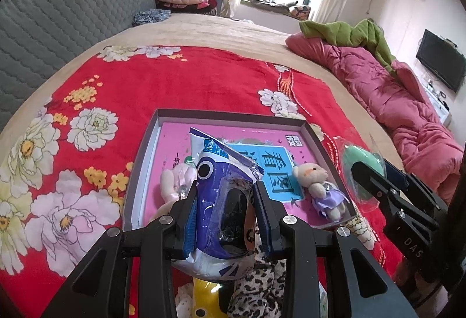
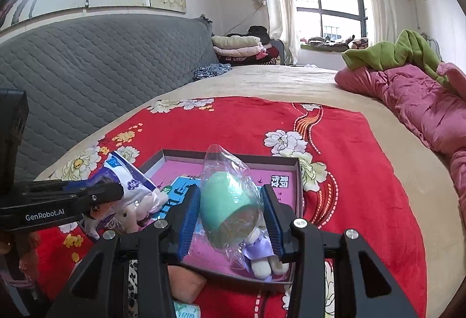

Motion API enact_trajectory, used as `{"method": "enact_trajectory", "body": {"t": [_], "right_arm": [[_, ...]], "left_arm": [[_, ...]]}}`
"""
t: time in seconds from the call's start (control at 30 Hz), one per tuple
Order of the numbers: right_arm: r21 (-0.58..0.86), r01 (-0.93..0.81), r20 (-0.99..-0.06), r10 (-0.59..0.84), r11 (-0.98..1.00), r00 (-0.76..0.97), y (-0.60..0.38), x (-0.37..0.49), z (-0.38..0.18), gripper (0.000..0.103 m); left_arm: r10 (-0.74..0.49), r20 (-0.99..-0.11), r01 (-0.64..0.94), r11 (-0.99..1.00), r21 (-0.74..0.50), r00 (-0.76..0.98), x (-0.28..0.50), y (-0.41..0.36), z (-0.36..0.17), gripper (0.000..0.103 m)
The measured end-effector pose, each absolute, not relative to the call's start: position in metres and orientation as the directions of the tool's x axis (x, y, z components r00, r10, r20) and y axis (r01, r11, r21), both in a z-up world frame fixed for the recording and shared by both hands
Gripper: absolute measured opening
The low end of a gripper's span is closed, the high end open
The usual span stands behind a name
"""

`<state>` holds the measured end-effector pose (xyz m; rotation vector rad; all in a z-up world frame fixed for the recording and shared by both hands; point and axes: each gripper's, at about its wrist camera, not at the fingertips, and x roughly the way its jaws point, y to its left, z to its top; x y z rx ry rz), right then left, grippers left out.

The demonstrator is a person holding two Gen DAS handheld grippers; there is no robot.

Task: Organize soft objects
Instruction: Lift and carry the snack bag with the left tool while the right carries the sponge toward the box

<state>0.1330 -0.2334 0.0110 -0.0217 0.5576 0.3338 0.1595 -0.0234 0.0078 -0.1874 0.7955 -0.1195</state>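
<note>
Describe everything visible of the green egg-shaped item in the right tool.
The green egg is a smooth, mint-green, egg-shaped piece, apparently soft foam, sealed in a crinkled clear plastic bag whose open end flares upward. It stands roughly upright, clamped on both sides by the right tool and held above the shallow box. Only the blue pads touch its bag.

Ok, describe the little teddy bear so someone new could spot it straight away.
On the red flowered blanket lies a shallow grey box with a pink lining. The teddy bear lies at its right side, the only toy in a purple dress.
</note>
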Motion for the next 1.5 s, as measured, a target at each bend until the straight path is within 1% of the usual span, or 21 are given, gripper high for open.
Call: {"method": "enact_trajectory", "body": {"t": [0.2,0.4,0.53,0.93,1.17,1.4,1.5], "right_arm": [[0.069,-0.31,-0.514,0.3,0.948,0.804,-0.234,0.141,0.013,0.043],[0.068,-0.308,-0.528,0.296,0.949,0.796,-0.234,0.149,0.007,0.043],[0.065,-0.31,-0.542,0.295,0.948,0.787,-0.232,0.154,0.003,0.043],[0.038,-0.334,-0.589,0.291,0.942,0.754,-0.219,0.162,-0.016,0.043],[0.018,-0.343,-0.607,0.283,0.939,0.742,-0.213,0.162,-0.025,0.043],[0.02,-0.342,-0.615,0.281,0.94,0.737,-0.212,0.165,-0.028,0.043],[0.019,-0.344,-0.629,0.279,0.939,0.726,-0.21,0.167,-0.033,0.043]], "left_arm": [[-0.182,-0.684,0.041,0.975,-0.217,0.706,0.167,-0.028,0.01,0.036],[-0.216,-0.677,0.074,0.97,-0.232,0.704,0.179,-0.039,0.008,0.036],[-0.244,-0.689,0.087,0.963,-0.255,0.683,0.191,-0.044,0.0,0.036],[-0.271,-0.711,0.097,0.956,-0.275,0.649,0.207,-0.046,-0.023,0.036],[-0.267,-0.71,0.081,0.955,-0.285,0.652,0.213,-0.034,-0.033,0.036],[-0.235,-0.661,0.039,0.954,-0.297,0.712,0.215,-0.012,-0.025,0.036],[-0.247,-0.677,0.045,0.953,-0.301,0.694,0.22,-0.012,-0.031,0.036]]}}
